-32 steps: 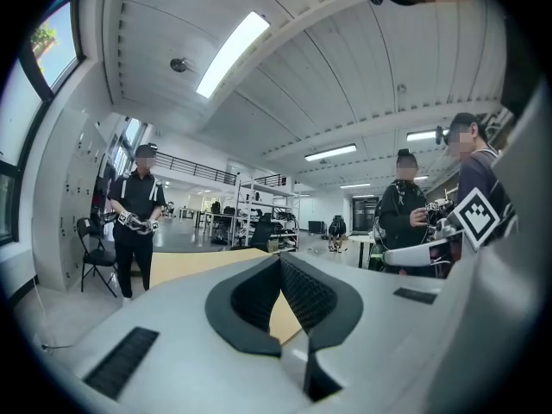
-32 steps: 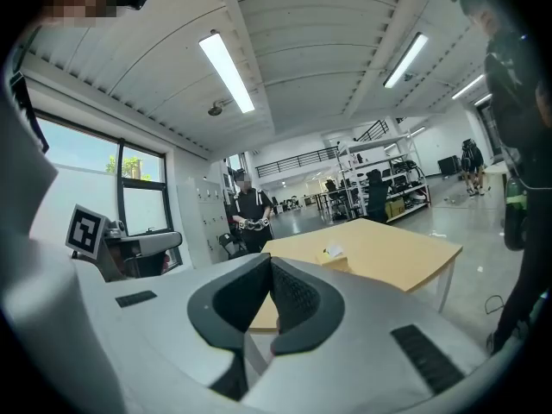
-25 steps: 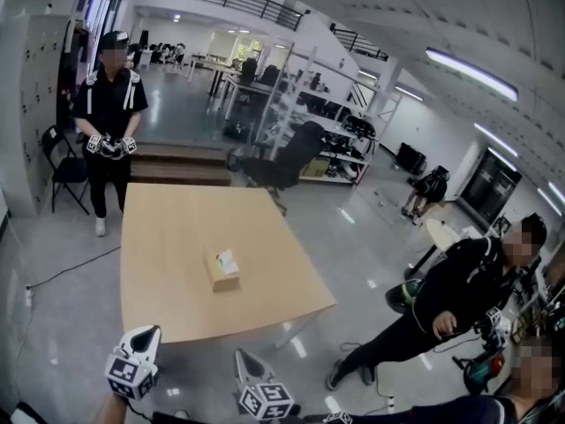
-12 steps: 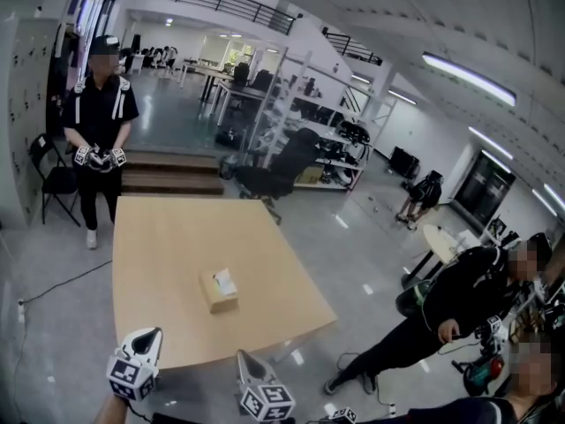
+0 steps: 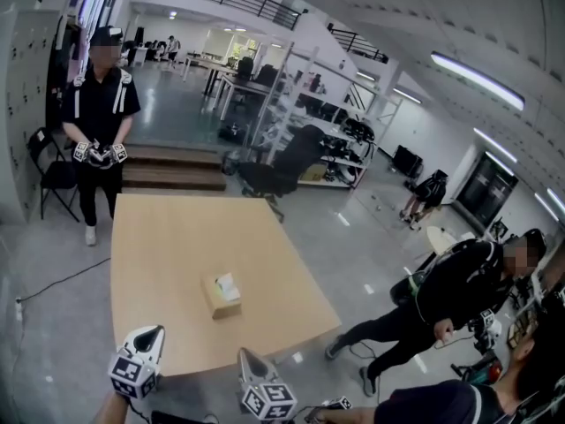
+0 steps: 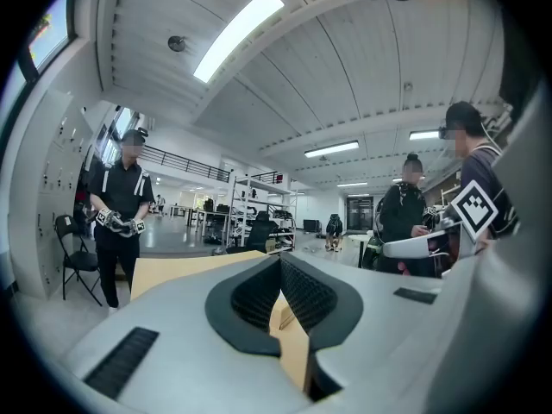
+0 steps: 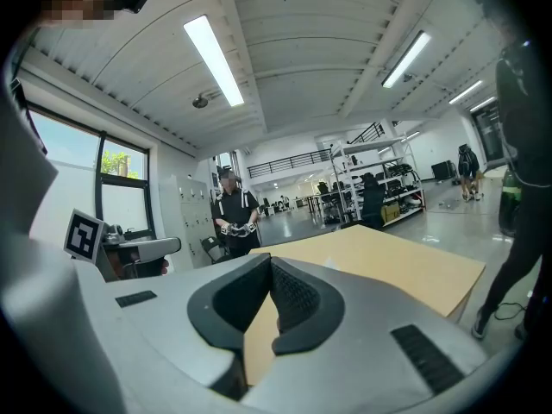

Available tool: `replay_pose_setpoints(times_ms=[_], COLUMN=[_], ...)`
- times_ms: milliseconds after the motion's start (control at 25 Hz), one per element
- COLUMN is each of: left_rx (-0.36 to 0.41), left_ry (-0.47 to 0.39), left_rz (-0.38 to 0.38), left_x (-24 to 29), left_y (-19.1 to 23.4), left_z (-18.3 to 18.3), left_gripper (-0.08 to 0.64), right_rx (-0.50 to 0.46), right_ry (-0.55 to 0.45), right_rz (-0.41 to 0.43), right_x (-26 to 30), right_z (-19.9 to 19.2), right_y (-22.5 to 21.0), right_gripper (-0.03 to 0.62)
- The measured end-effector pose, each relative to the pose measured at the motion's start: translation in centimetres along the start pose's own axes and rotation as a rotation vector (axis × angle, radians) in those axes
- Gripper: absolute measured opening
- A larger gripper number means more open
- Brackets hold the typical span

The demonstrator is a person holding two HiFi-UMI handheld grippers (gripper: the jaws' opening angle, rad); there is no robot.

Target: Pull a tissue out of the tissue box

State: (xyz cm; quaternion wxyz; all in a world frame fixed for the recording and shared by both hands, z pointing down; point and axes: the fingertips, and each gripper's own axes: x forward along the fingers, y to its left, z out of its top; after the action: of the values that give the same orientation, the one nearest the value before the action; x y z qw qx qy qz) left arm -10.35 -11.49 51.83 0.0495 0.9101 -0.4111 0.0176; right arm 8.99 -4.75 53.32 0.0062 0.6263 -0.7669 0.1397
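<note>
A tan tissue box (image 5: 221, 295) with a white tissue sticking out of its top sits near the middle of the wooden table (image 5: 168, 237). Both grippers hang below the table's near edge, well short of the box. My left gripper (image 5: 152, 332) is shut and holds nothing; in the left gripper view its jaw tips (image 6: 279, 259) meet over the tabletop. To its right, my right gripper (image 5: 243, 354) is also shut and empty, and in the right gripper view its tips (image 7: 269, 260) touch with the table (image 7: 388, 257) ahead.
A person in black (image 5: 99, 95) stands at the table's far left end holding grippers, with a folding chair (image 5: 48, 170) behind. Another person (image 5: 441, 299) steps across the floor at right. An office chair (image 5: 282, 162) and shelving stand beyond the table.
The table and tissue box have drawn nearer and lower in the head view. The person at right has straightened up and stepped. Both grippers stay shut at the bottom edge.
</note>
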Motion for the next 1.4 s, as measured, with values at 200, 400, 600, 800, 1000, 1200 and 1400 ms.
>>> replay_pose_setpoints(times_ms=[200,400,600,800,1000,1200,1400], left_rx=[-0.008,-0.015,-0.018,-0.024,-0.033,-0.032,-0.035], left_ry=[0.014,0.008,0.025,0.028,0.071,0.052,0.066], left_rz=[0.007,0.01,0.025,0.034,0.019,0.054,0.054], left_x=[1.9,4.0,6.5,9.5,12.3,14.9,17.2], left_y=[1.0,2.0,2.9,3.7,4.1,6.0,6.7], left_z=[-0.8,-0.3,-1.1,-0.9,-1.4,-1.3,-0.8], left_gripper=[0.008,0.008,0.008,0.008,0.008,0.008,0.008], right_rx=[0.002,0.002,0.006,0.008,0.017,0.021,0.015], right_ry=[0.002,0.01,0.019,0.032,0.043,0.05,0.065], right_rz=[0.005,0.006,0.007,0.014,0.017,0.03,0.037], right_x=[1.8,3.8,6.0,8.6,11.4,14.1,16.6], right_z=[0.2,0.6,0.9,1.2,1.9,2.7,3.4], right_y=[-1.1,-2.3,-4.1,-5.9,-7.9,-9.2,-10.6], right_gripper=[0.011,0.011,0.011,0.011,0.011,0.011,0.011])
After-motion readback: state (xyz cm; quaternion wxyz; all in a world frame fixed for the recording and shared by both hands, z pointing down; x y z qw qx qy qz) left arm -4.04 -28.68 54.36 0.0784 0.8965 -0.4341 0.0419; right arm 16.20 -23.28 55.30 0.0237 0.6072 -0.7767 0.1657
